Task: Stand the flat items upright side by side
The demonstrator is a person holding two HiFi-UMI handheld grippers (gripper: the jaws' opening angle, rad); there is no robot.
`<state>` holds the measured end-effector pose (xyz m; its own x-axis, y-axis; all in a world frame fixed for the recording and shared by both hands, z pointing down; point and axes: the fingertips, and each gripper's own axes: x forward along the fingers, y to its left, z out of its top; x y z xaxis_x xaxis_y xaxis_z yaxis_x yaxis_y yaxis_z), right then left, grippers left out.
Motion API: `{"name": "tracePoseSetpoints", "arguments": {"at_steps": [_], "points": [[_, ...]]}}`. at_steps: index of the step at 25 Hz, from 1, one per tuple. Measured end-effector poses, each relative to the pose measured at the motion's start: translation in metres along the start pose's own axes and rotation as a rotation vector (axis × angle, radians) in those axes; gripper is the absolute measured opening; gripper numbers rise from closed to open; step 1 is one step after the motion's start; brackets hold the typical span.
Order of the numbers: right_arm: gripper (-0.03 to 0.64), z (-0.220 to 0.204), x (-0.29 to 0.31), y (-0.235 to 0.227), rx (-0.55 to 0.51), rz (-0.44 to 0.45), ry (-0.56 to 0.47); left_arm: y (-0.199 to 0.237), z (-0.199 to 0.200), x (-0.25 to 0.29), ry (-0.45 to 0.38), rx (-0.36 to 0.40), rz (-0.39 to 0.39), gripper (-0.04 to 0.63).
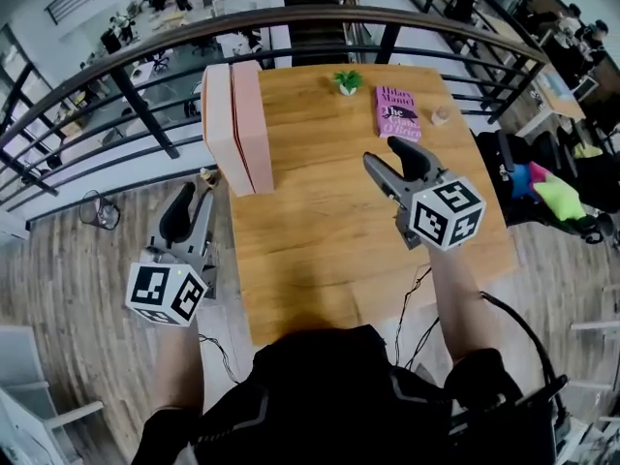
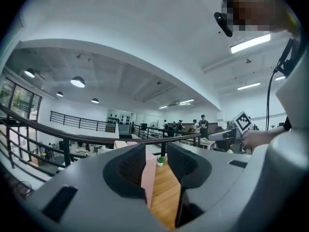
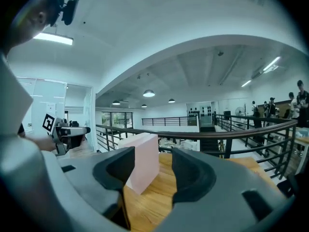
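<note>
- Beside a balcony railing (image 1: 291,22), two pink books (image 1: 237,124) stand upright, pressed together, at the far left edge of the wooden table (image 1: 320,231). A magenta book (image 1: 397,111) lies flat at the far right.
- A small pale object (image 1: 441,116) just beside the magenta book is too small to identify.
- Only the head view shows the magenta book; neither gripper view takes it in.
- The left gripper (image 1: 197,194) hangs off the table's left side, jaws apart and empty. Its own view shows just a sliver of the pink books and a potted plant (image 2: 160,161) through the gap.
- The right gripper (image 1: 385,153) hangs above the tabletop, jaws spread with nothing between them. Its own view shows the pink books' broad face.
</note>
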<state>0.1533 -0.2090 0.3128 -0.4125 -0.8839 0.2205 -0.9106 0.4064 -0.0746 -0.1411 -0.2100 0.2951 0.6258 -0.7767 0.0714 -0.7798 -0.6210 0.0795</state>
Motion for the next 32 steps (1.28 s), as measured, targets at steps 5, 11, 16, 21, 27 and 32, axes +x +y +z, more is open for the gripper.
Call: {"name": "tracePoseSetpoints", "arguments": {"at_steps": [5, 11, 16, 21, 27, 32], "points": [[0.198, 0.025, -0.044, -0.028, -0.027, -0.037, -0.039, -0.033, 0.026, 0.012, -0.03, 0.011, 0.038, 0.123], [0.15, 0.032, -0.066, -0.045, -0.02, -0.014, -0.059, -0.049, 0.055, 0.012, -0.089, -0.023, 0.107, 0.051], [0.081, 0.042, -0.073, -0.035, -0.047, 0.05, -0.109, -0.062, 0.062, 0.008, -0.053, -0.018, 0.105, 0.029], [0.009, 0.046, -0.08, -0.034, -0.052, 0.061, -0.12, -0.07, 0.065, 0.012, -0.055, 0.054, 0.156, 0.029], [0.008, 0.045, -0.075, -0.03, -0.123, 0.038, -0.123, -0.073, 0.063, 0.008, -0.071, 0.083, 0.213, 0.029], [0.008, 0.043, -0.073, -0.039, -0.085, 0.034, -0.116, -0.073, 0.06, 0.009, -0.067, 0.061, 0.257, 0.029]]}}
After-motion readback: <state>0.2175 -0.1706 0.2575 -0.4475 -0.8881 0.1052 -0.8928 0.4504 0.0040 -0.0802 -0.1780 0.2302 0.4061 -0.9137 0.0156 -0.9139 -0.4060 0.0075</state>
